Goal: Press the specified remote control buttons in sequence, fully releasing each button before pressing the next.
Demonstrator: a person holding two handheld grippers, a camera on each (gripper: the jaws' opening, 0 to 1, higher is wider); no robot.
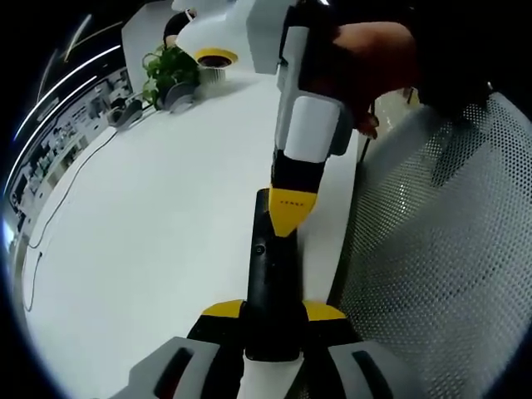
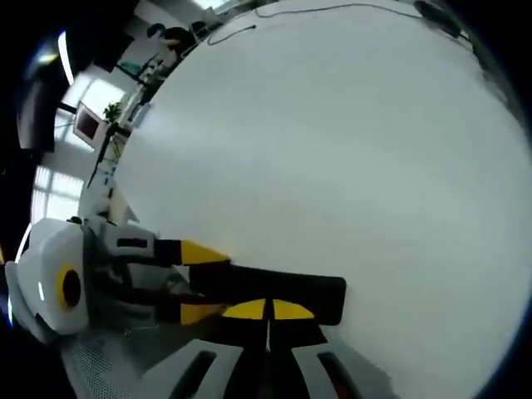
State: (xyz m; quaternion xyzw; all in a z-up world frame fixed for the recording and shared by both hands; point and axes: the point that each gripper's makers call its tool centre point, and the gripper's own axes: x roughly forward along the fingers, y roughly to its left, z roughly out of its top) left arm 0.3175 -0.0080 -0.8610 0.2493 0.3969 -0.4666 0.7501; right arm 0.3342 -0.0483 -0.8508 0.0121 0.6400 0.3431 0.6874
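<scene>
**Black remote pinned at one end, pressed from above**

Broad white table [image 1: 150, 233] across both views, bare but for a thin cable [image 1: 58, 208] running along the 9 o'clock side and a potted plant [image 1: 170, 66] with a few small objects up at 11 o'clock in the left gripper view. Grey mesh chair back [image 1: 440, 249] filling the 3 to 5 o'clock sector there, just off the table's edge.

Remote control [image 1: 270, 283]: long, slim, black, lying flat near the table edge, pointing toward 12 o'clock in the left gripper view; stretched from 9 to 3 o'clock low in the right gripper view [image 2: 274, 291]. By judgement a light, stiff plastic bar with a smooth shell, likely to skate on the slick tabletop under a push, hence best gripped across the narrow sides at the near end, buttons left free. One small round button visible on top; others too dark to tell.

Left gripper [image 1: 273, 312]: yellow-tipped jaws closed in on the remote's near end, one on each side, clamping it. Same gripper at 8 o'clock in the right gripper view.

Right gripper [image 2: 268, 309]: yellow tips brought together, nothing between them, resting on or just over the remote's top face; contact hard to confirm. From the left gripper view, tip [image 1: 291, 212] down on the remote's far half.
</scene>
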